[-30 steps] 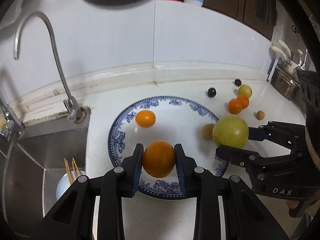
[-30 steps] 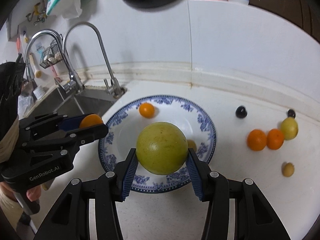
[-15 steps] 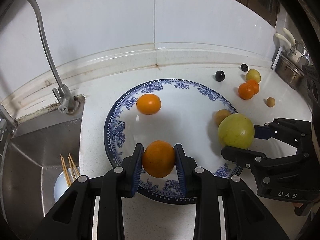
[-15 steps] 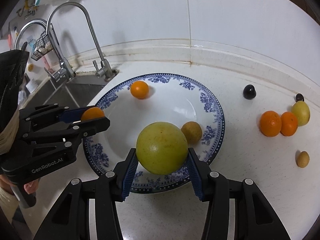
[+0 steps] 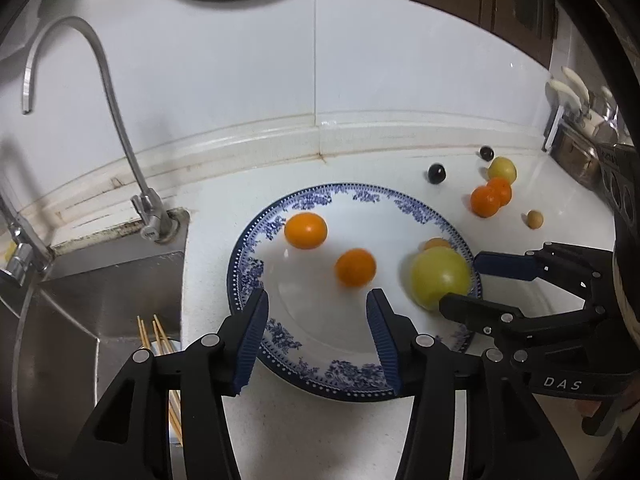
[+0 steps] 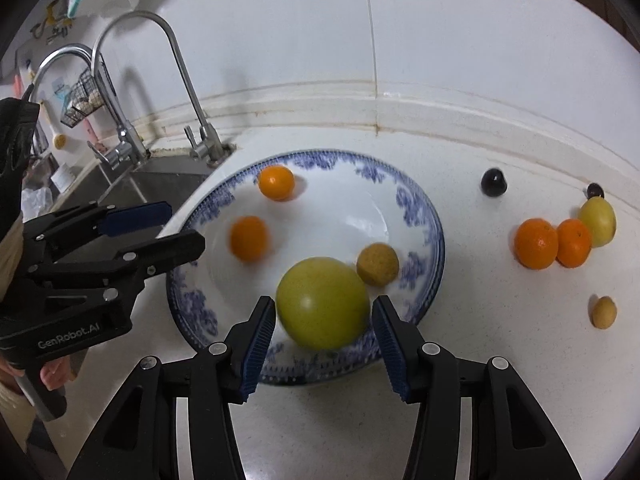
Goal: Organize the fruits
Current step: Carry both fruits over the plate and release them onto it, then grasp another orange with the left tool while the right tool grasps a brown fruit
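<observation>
Right wrist view shows the right gripper (image 6: 324,336) spread apart around the motion-blurred round yellow-green fruit (image 6: 322,303) at six o'clock inside the blue-patterned white plate (image 6: 424,216), while the left gripper (image 5: 318,330), jaws apart, hovers over bare plate centre.

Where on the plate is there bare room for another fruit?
The back right of the plate is bare, beyond the brown fruit. The front is crowded: green fruit, both open grippers, two oranges left.

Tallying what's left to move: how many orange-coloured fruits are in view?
4: two on the plate, a rear orange and a left orange; two touching oranges on the counter. None seems hidden.
</observation>
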Motion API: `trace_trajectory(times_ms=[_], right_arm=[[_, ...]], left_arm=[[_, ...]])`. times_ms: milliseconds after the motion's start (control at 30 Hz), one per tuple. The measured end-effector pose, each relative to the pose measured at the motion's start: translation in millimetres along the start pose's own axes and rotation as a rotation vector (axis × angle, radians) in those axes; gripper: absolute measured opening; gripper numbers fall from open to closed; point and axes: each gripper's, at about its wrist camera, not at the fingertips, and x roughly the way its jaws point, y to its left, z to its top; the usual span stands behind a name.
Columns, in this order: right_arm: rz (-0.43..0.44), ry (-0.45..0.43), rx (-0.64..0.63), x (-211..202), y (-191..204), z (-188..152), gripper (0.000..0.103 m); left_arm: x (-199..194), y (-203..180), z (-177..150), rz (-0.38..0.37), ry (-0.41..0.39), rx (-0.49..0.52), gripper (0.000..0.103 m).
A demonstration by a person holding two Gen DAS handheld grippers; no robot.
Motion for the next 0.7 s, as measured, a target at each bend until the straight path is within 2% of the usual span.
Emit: trace_trajectory(times_ms=[167, 400, 700], right_arm=[[-0.024, -0.055, -0.003, -22.1, 0.9, 4.0, 0.057], [-0.041, -0.120, 0.012, -56.9, -1.4, 0.7, 0.057], [-0.113, -0.185, 0.062, -99.2, -26.1, -10.5, 0.057]], left_arm=[[-21.8, -7.1, 4.0, 0.019, -0.051, -0.002, 0.054], [-46.4, -26.5, 7.7, -0.010, -0.099, 0.004, 0.057], [-57.1, -65.3, 15.5, -0.061, -0.138, 0.061, 0.061]])
